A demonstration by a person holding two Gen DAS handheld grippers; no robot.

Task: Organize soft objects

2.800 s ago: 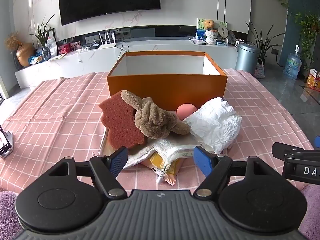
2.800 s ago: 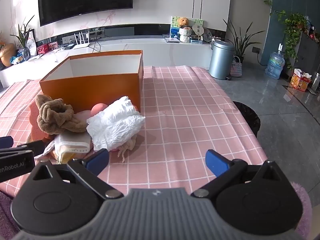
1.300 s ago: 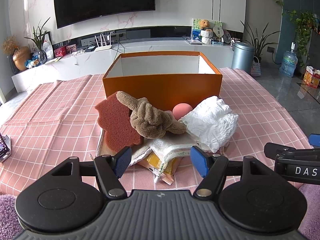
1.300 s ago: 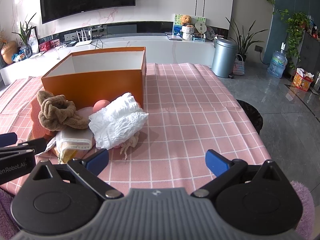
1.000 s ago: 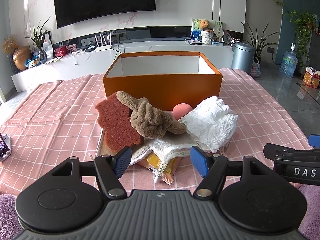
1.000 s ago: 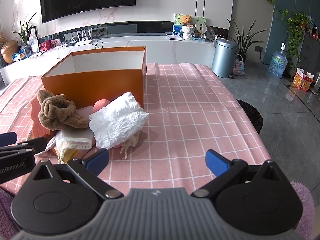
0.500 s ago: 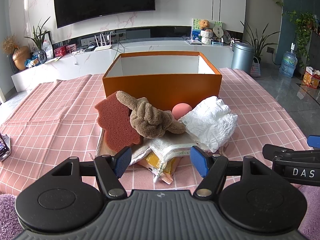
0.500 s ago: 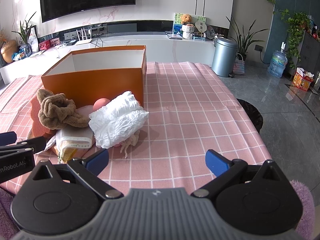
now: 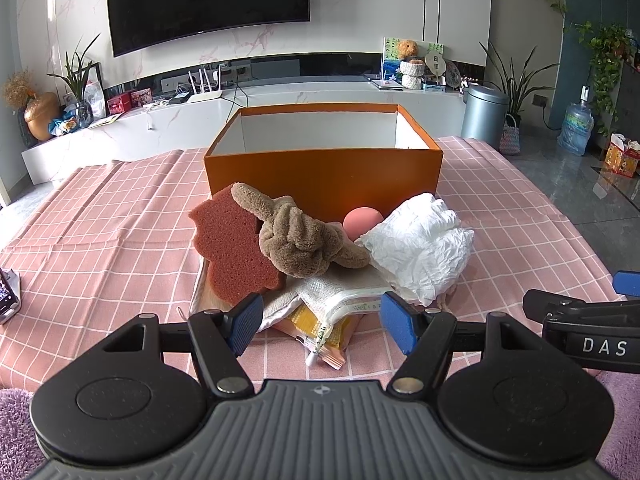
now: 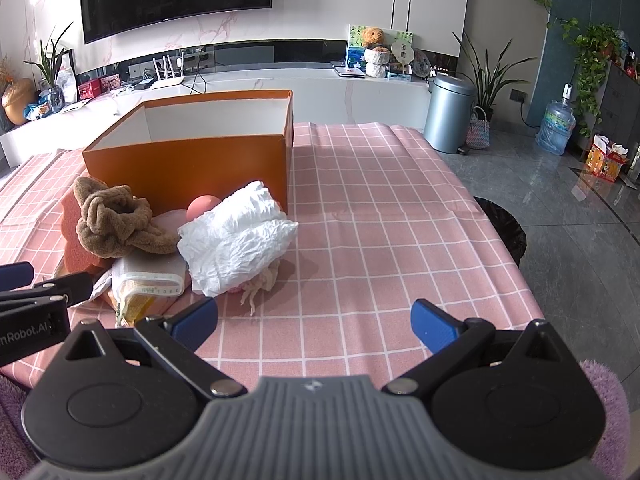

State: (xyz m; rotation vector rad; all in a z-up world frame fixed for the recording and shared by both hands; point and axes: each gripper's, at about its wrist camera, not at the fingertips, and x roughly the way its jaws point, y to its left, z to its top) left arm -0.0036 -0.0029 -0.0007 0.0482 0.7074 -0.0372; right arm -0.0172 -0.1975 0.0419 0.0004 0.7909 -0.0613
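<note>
A pile of soft things lies in front of an open orange box [image 9: 320,176]: a rust-red sponge [image 9: 230,250], a knotted brown plush [image 9: 300,242], a pink ball [image 9: 362,222], a crumpled white diaper [image 9: 422,248] and a white packaged cloth [image 9: 340,296] over a yellow packet [image 9: 320,330]. My left gripper [image 9: 322,322] is open and empty, just in front of the pile. My right gripper [image 10: 314,322] is open and empty, right of the pile, over bare tablecloth. The box [image 10: 192,160], plush [image 10: 114,222] and diaper [image 10: 236,236] also show in the right wrist view.
A pink checked tablecloth [image 10: 380,220] covers the table. A purple fuzzy mat [image 9: 16,432] lies at the near edge. A phone stand [image 9: 8,296] sits at the far left. A black bin [image 10: 504,228] stands off the table's right side.
Both grippers have drifted only slightly; the view shifted a little over the first seconds. Nothing in the pile has moved, and both grippers stay open.
</note>
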